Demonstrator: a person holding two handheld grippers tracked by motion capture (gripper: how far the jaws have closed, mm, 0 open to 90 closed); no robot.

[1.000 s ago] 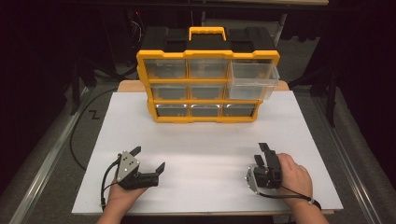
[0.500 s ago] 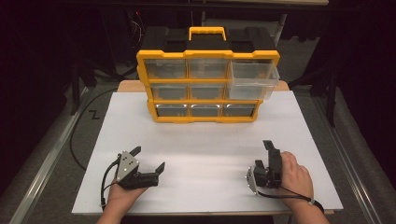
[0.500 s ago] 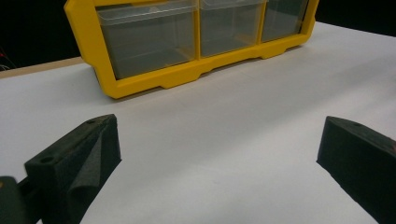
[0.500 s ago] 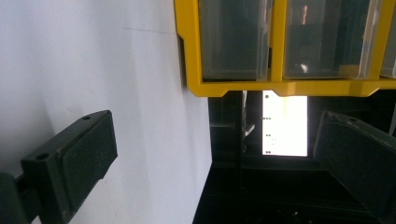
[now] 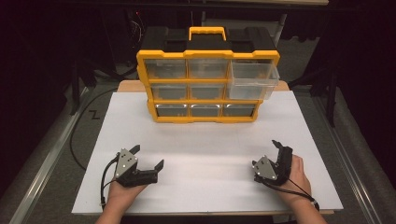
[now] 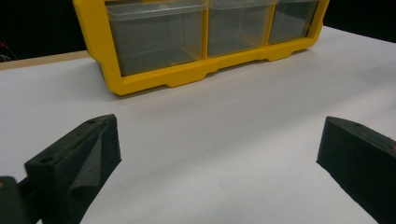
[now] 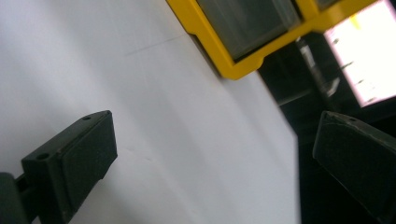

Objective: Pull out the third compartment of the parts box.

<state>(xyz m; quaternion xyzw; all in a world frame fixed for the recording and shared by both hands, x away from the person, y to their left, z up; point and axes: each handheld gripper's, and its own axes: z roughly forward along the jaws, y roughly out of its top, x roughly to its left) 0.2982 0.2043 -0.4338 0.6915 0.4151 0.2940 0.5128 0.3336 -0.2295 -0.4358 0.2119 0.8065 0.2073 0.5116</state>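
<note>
A yellow organiser (image 5: 208, 55) with clear drawers and a black top stands at the back of the white table sheet (image 5: 210, 140). Its top right drawer (image 5: 252, 74) is pulled out. At the front left my left gripper (image 5: 149, 155) rests on the sheet, open and empty. In the left gripper view its jaws stand wide apart around (image 6: 219, 154) and face the organiser's bottom row (image 6: 140, 79). At the front right my right gripper (image 5: 280, 145) is turned on its side. Its jaws have just been opening and stand wide (image 7: 215, 149) with nothing between them, with the organiser's corner (image 7: 210, 42) ahead.
A black cable (image 5: 77, 135) loops on the floor left of the table. The table's right edge (image 7: 292, 140) drops to a dark floor close beside the right gripper. Metal rails run along both sides.
The right gripper's jaws have spread wider and the hand has shifted slightly to the right. The left gripper and the organiser have not moved.
</note>
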